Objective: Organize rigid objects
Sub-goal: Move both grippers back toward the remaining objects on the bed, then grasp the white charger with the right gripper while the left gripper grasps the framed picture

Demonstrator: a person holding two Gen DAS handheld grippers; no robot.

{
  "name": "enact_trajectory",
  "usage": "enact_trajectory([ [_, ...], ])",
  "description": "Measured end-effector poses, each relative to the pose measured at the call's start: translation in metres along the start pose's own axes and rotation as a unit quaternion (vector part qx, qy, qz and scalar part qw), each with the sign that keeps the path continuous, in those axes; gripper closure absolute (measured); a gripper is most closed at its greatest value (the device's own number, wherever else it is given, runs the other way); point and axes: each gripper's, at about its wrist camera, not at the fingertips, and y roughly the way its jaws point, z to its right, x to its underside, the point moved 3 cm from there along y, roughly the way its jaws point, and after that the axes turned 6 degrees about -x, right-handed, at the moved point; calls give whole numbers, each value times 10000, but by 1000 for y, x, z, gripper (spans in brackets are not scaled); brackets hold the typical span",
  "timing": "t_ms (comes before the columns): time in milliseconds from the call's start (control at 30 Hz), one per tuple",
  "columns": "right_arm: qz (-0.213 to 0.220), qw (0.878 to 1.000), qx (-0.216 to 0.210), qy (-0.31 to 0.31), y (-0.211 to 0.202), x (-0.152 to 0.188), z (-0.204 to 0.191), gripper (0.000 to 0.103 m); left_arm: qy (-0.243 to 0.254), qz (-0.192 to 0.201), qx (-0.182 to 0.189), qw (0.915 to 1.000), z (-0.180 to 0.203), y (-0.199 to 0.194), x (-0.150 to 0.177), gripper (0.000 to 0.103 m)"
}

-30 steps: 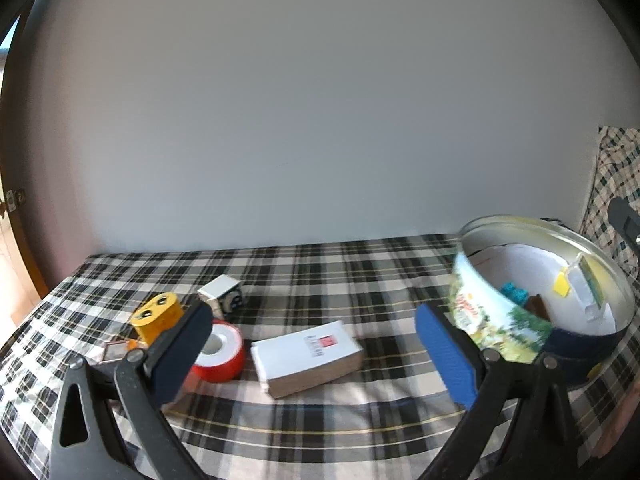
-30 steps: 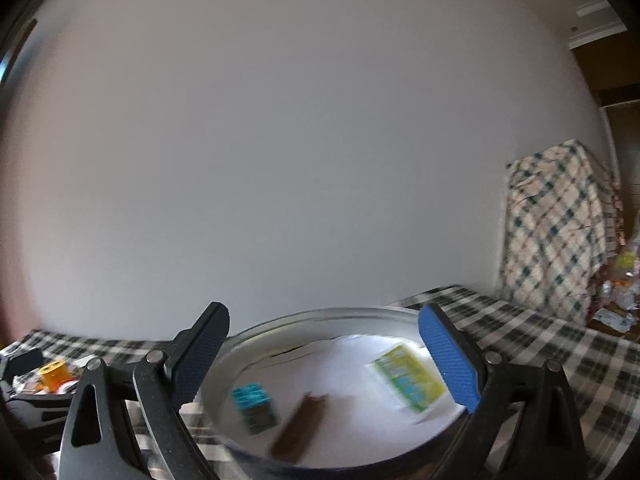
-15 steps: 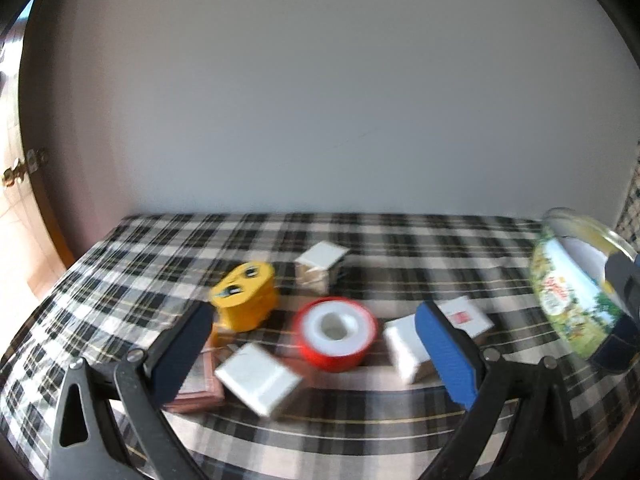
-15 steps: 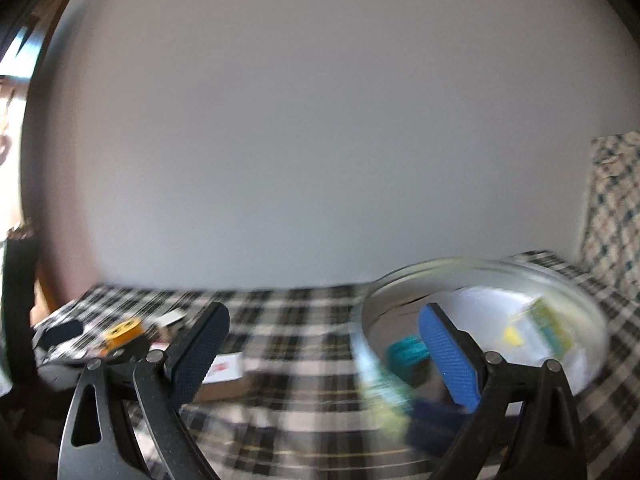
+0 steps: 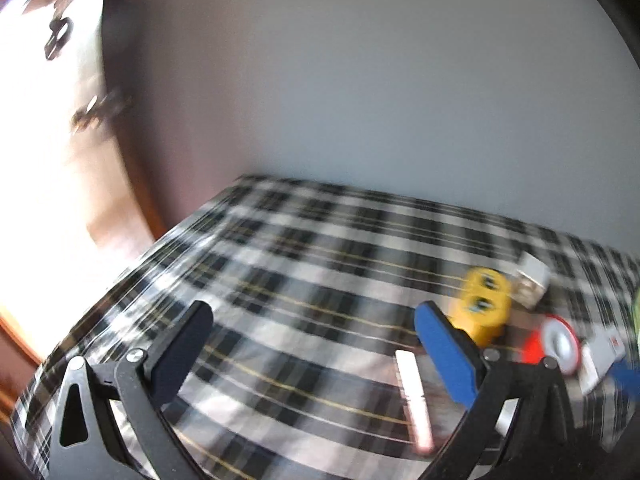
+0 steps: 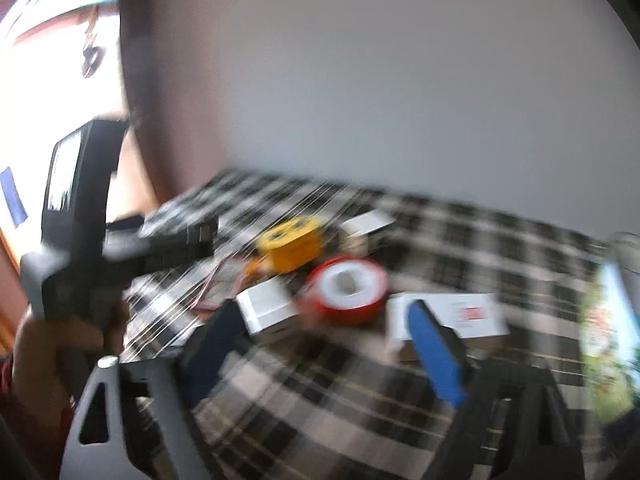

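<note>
On the plaid tablecloth [image 6: 460, 240] the loose things lie clustered and untouched: a yellow block [image 6: 294, 246], a red tape roll [image 6: 347, 288], a small white box [image 6: 267, 309], a larger white box with a red mark [image 6: 452, 316] and another white box [image 6: 366, 226] behind. At the right edge of the right wrist view stands the printed tin [image 6: 608, 328], its contents out of sight. Both the left gripper [image 5: 316, 346] and the right gripper [image 6: 324, 354] are spread apart and carry nothing. Judging by this, most of the sorting is left; motion blur hides finer detail
</note>
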Motion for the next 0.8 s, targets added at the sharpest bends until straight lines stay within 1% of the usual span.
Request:
enact_trajectory([
  [33,-191,9998,-97,-39,10,1,-6,29,-126,-58,-29,9999,-10,3,-1,1],
  [67,-381,9990,-210,-45,21,2,-11,35,-187,-95,-46,9998,-15,4,-1,1],
  [100,-562,9979,-310,-32,31,2,-15,38,-248,-148,-75,9996,-22,6,-2,1],
  [133,-663,9972,-346,-28,37,2,-16,38,-278,-181,-99,9994,-26,8,-2,1],
  [233,-945,9952,-255,-77,58,0,-18,38,-339,-283,-90,9990,-30,10,-1,1],
  [367,-1029,9943,-230,-134,77,-8,-18,39,-342,-324,-1,9989,-28,12,-2,1],
  [467,-1050,9939,-308,-142,79,-14,-20,39,-280,-368,-9,9989,-26,13,-1,1],
  [533,-1125,9921,-547,-57,81,-14,-20,39,-305,-399,-3,9987,-27,14,-1,1],
  [567,-1257,9890,-775,31,83,-12,-19,40,-328,-418,0,9986,-28,14,0,1],
  [600,-1180,9888,-914,88,80,-12,-18,40,-364,-443,3,9984,-29,15,0,1],
  [633,-1194,9877,-1003,154,80,-10,-18,40,-379,-457,8,9982,-29,15,0,1],
  [667,-1180,9876,-1020,196,79,-9,-17,46,-393,-479,19,9981,-30,16,1,1],
  [700,-1158,9887,-925,229,78,-9,-15,59,-397,-491,26,9980,-29,16,1,1],
  [733,-1183,9888,-872,272,80,-8,-14,61,-385,-503,36,9980,-29,16,2,1],
  [800,-1157,9890,-860,324,81,-9,-13,61,-348,-509,35,9981,-26,16,3,1],
])
